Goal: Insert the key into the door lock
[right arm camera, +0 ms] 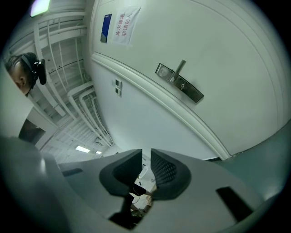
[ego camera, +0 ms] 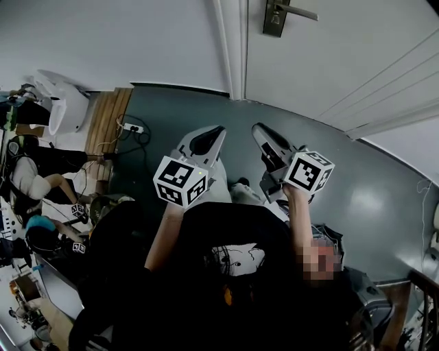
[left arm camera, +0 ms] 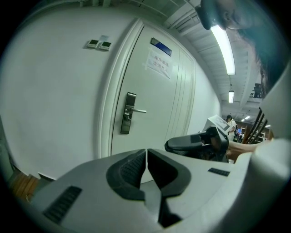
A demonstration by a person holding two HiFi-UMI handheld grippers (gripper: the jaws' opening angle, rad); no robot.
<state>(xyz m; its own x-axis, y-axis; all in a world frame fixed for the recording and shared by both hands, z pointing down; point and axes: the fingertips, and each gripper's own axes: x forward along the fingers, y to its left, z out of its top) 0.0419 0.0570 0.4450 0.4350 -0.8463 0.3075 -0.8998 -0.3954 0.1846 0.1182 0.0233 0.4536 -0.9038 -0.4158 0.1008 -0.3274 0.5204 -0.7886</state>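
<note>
The door lock [ego camera: 273,17] is a metal plate with a lever handle [ego camera: 296,11] on the white door [ego camera: 343,55] at the top of the head view. It also shows ahead as the lock [left arm camera: 128,113] in the left gripper view and as the lock [right arm camera: 179,83], tilted, in the right gripper view. My left gripper [ego camera: 206,140] [left arm camera: 146,157] is shut with its pads touching and nothing between them. My right gripper [ego camera: 264,134] [right arm camera: 145,160] stands open by a narrow gap. Both hang over the grey floor, well short of the door. No key is visible.
A paper notice [left arm camera: 159,63] and a blue sign [left arm camera: 161,47] hang high on the door. Wall switches [left arm camera: 99,44] sit left of the frame. At the left are a white seat [ego camera: 65,106], a power strip [ego camera: 134,127] with cables, and seated people [ego camera: 41,185].
</note>
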